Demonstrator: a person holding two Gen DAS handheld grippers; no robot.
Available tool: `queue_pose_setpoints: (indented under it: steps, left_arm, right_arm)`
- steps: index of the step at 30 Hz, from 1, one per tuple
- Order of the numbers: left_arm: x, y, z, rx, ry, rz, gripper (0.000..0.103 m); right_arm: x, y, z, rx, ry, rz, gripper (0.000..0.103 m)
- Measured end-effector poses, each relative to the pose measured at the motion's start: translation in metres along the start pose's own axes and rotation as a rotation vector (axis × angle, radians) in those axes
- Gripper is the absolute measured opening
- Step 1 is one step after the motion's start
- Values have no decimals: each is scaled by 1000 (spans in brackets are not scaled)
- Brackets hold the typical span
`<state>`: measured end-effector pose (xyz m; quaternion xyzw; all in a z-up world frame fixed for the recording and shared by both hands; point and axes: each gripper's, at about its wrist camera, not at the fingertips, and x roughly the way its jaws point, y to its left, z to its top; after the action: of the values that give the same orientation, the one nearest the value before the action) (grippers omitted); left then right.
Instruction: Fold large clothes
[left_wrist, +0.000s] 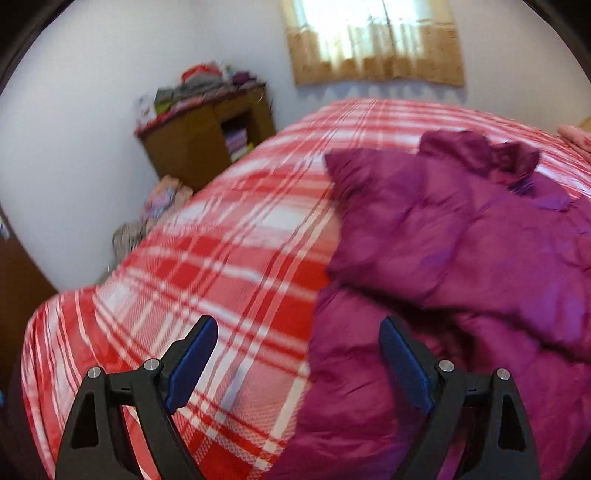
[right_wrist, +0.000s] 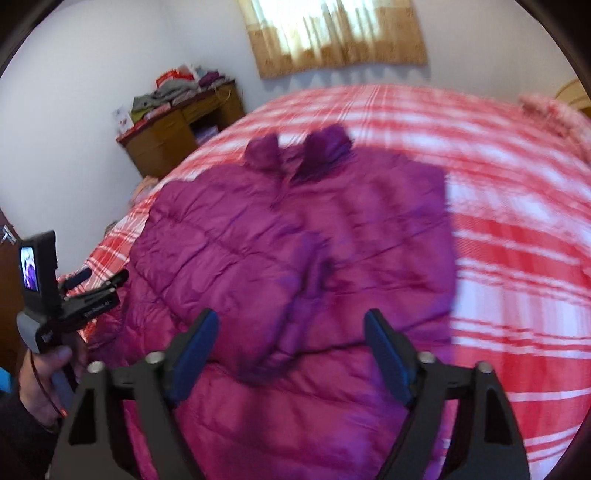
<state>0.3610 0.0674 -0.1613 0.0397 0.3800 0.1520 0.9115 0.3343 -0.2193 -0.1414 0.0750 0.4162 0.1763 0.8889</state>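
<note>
A magenta quilted puffer jacket (right_wrist: 295, 236) lies on the red-and-white plaid bed (right_wrist: 517, 258), both sleeves folded in over its front, collar at the far end. In the left wrist view the jacket (left_wrist: 461, 258) fills the right side. My left gripper (left_wrist: 297, 332) is open and empty, above the jacket's left edge and the bedspread (left_wrist: 207, 266). It also shows at the left in the right wrist view (right_wrist: 96, 284), held by a hand. My right gripper (right_wrist: 291, 325) is open and empty above the jacket's lower half.
A wooden cabinet (left_wrist: 207, 136) piled with folded clothes stands against the far wall, left of the bed. More clothes lie heaped on the floor (left_wrist: 162, 203) beside it. A curtained window (left_wrist: 373, 40) is behind. A pink pillow (right_wrist: 554, 114) sits at the bed's far right.
</note>
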Motion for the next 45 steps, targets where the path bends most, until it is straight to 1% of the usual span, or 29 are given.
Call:
queue_pose_setpoints:
  steps: [1,2,3,4,6,7,11,12,14,15,16,17,18,19,20,21,22,24,25,27,28,31,32,34,36,45]
  left_arm:
    - [5,4,-3,-14,15,-4,90]
    - [7,5,-6,-27,24,-9,90]
    - [10,7,-9,-40,31,-19,90]
    - [10,10,-11,-45,32,-26,90]
    - [12,12,-14,-51,31,-39,90]
    - [14,13,-14,-50,32,-42,90]
    - [15,12,-15,-46,36,-54,90]
    - [15,12,-14,-43,42,-57,90]
    - [8,15,-7,-48,51,-63,90]
    - [2,18,-1,-58,42,-76,90]
    - [-4,21,6,-63,30,-90,90]
    - [-13,23,16,-70,5,-104,90]
    - [-20,23,24,-73,-18,-110,90]
    - [-29,22,35,-76,-49,-122,90]
    - [-34,19,44,-80,-67,-134,90]
    - [-38,12,56,-84,-80,-156,90]
    - [-39,4,63,-86,-84,-172,90]
    - [-35,-18,72,-76,-88,-219,90]
    - [-31,-29,74,-66,-80,-228,90]
    - [-20,-54,72,-40,-49,-221,90]
    - [-11,-67,69,-24,-29,-224,90]
    - [11,-92,56,18,24,-210,90]
    - [17,-97,52,25,38,-200,90]
    - [27,-103,42,31,41,-194,90]
    - [29,-105,37,40,26,-195,91]
    - [37,-109,35,61,50,-173,93]
  right_arm:
    - [12,1,0,17,33,26,59]
    - [21,2,-2,28,58,40,52]
    - [27,3,-3,33,74,46,39]
    - [29,4,-5,34,77,48,29]
    - [27,5,-10,34,66,51,20]
    - [24,2,-13,39,58,43,17]
    - [12,-11,-16,69,36,5,15]
    - [13,-13,-17,66,47,7,19]
    - [13,-12,-17,59,60,-15,39]
    - [10,-14,-16,63,52,-38,61]
    - [5,-16,-14,72,34,-48,65]
    - [-4,-20,-13,87,0,-55,64]
    - [-13,-22,-9,99,-29,-79,56]
    - [-18,-23,-6,103,-51,-106,45]
    - [-26,-21,2,107,-85,-132,41]
    - [-29,-19,7,107,-104,-138,37]
    - [-30,-13,13,101,-120,-139,35]
    - [-25,-1,23,75,-124,-129,35]
    - [-17,9,27,54,-119,-114,35]
    - [1,17,28,29,-101,-92,34]
    - [9,17,27,25,-88,-94,33]
    - [40,16,21,14,-45,-123,29]
    - [44,14,19,14,-38,-128,29]
    - [53,6,10,20,-27,-132,25]
    - [55,2,5,16,-29,-125,25]
    - [62,4,-1,10,-43,-123,25]
